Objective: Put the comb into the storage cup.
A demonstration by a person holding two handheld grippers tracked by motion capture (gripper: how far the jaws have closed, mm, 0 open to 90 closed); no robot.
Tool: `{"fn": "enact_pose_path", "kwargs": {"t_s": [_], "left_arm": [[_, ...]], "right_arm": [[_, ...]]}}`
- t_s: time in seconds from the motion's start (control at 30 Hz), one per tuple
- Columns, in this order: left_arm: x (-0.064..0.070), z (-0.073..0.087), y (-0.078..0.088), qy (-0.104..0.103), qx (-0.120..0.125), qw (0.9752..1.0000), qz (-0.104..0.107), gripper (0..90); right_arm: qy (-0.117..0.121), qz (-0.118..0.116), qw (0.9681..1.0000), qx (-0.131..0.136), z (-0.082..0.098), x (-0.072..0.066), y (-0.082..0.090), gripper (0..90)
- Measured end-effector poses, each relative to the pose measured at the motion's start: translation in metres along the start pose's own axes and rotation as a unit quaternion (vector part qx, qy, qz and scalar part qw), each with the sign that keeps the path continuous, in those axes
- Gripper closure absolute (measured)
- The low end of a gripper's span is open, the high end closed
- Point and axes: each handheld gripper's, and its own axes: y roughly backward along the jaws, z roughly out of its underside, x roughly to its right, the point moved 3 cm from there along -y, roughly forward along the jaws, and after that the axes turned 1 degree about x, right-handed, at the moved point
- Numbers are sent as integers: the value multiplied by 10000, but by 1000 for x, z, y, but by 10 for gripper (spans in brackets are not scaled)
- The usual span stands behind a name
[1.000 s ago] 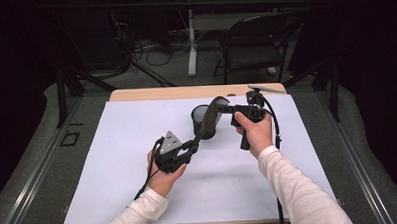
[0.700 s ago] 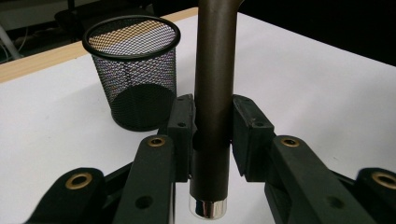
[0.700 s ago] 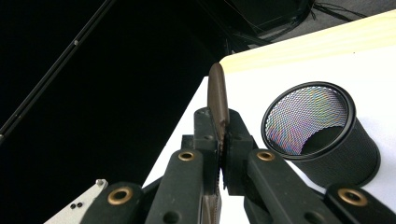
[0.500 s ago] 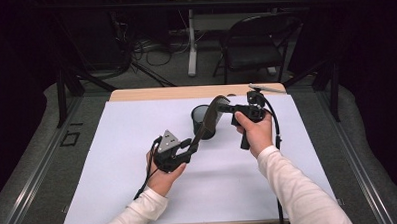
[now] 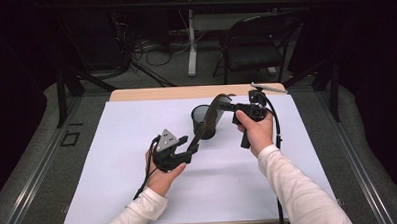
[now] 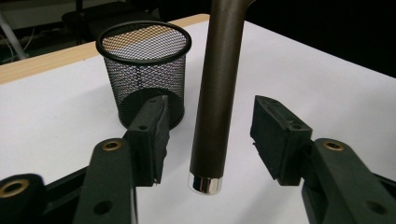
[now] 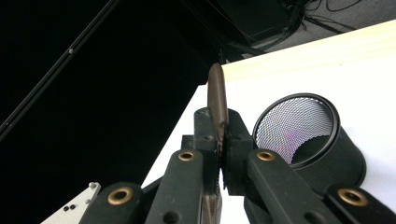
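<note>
Spoon (image 5: 209, 122) of dark brown colour hangs slanted above the white table (image 5: 113, 170), just beside the black mesh cup (image 5: 203, 121). The right gripper (image 5: 226, 107) is clenched on its flat end (image 7: 217, 100). The left gripper (image 5: 190, 148) has just been opening — the handle tip (image 6: 205, 183) stands between its jaws, but the pads (image 6: 154, 135) are apart from it.

A lab-like recording room: dark curtains, floor cables (image 5: 134, 49), folding chair (image 5: 254, 45), white-covered table (image 5: 113, 165).
</note>
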Motion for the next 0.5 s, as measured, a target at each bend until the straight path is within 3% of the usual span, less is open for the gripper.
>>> {"fn": "enact_pose_path", "kwargs": {"t_s": [0.33, 0.5], "left_arm": [[-6, -3, 2, 67, 42, 9999, 69, 417], [-12, -5, 4, 233, 93, 9995, 178, 412]], "right_arm": [[35, 66, 9999, 106, -5, 0, 3, 874], [78, 104, 9998, 146, -9, -2, 6, 874]]}}
